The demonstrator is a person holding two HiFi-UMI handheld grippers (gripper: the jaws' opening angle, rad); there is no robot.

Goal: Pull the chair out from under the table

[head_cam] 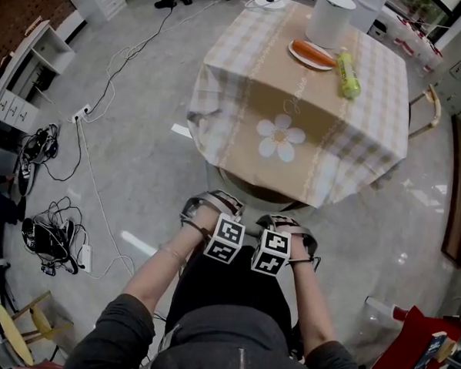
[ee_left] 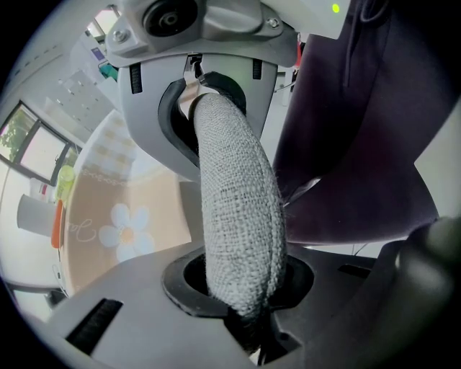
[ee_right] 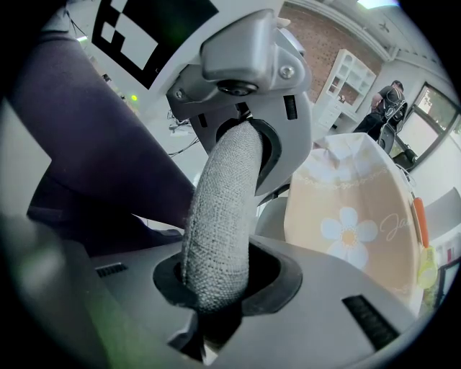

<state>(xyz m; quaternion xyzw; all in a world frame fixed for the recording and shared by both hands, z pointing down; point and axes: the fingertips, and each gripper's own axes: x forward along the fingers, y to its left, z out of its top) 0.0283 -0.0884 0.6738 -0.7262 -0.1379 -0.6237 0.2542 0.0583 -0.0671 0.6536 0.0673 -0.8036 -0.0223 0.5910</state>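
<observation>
The chair (head_cam: 249, 195) stands tucked under the near edge of the table (head_cam: 296, 106), which is draped in a checked cloth with a daisy print. Both grippers point steeply down onto the chair's back. My left gripper (head_cam: 202, 209) is shut on the grey woven top edge of the backrest (ee_left: 238, 216), which runs between its jaws. My right gripper (head_cam: 290, 224) is shut on the same padded edge (ee_right: 220, 216) a hand's width to the right. The seat is mostly hidden by the cloth.
On the table are a white cylinder (head_cam: 329, 19), a plate with a carrot (head_cam: 313, 53) and a green corn-like piece (head_cam: 348, 76). Cables and a power strip (head_cam: 54, 240) lie on the floor at left. A wooden chair (head_cam: 431, 109) stands at right.
</observation>
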